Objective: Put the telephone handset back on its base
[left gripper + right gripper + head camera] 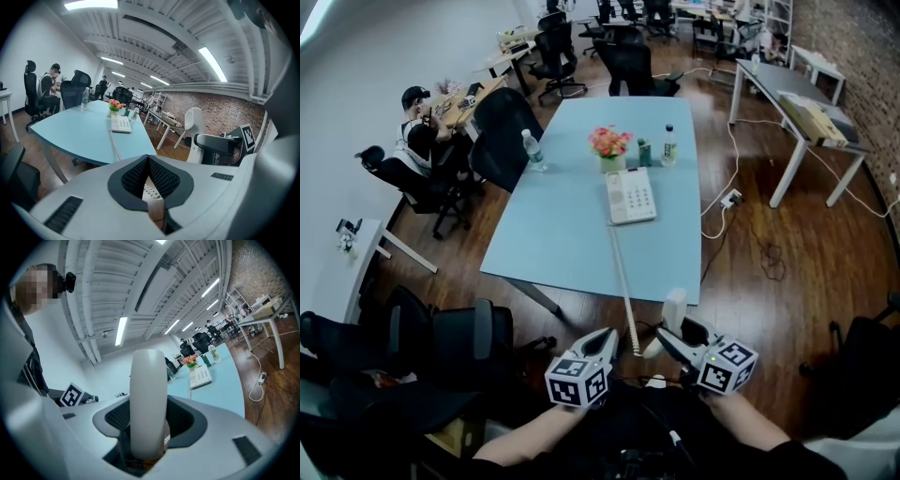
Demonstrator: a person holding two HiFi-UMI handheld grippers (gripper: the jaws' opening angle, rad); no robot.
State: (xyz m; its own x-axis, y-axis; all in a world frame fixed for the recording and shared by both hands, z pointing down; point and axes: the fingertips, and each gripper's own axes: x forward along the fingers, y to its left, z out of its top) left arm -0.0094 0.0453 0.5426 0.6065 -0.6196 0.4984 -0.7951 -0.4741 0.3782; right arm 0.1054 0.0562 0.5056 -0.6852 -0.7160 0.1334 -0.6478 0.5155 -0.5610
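**A:** At the lower middle of the head view, just left of centre, the left gripper (pixel 602 342) has its jaws pressed together on nothing. What can go wrong from here?

**B:** Mostly the coiled cord (pixel 623 281). It runs from the telephone base (pixel 631 196) at the middle of the table (pixel 553 234), off the near edge and down to the handset (pixel 674 307). The right gripper (pixel 673 339) clamps the handset low in the frame, right of the cord and well apart from the base. If the cord goes taut, I'd judge a tug could drag the base toward the edge.

**A:** And the grip?

**B:** In the right gripper view the handset stands upright between the pads, seemingly held near one end. It might pivot when laid flat and land askew on the base.

**A:** Anything close to the base?

**B:** Yes, just beyond it. A wide swing could knock those things over.

**A:** Count them, left to right?

**B:** One clear bottle (pixel 532 150) near the table's left edge, one pot of flowers (pixel 610 145), one telephone base, one small green container (pixel 644 152) and one second clear bottle (pixel 669 144). There is also one handset, one cord and two grippers.
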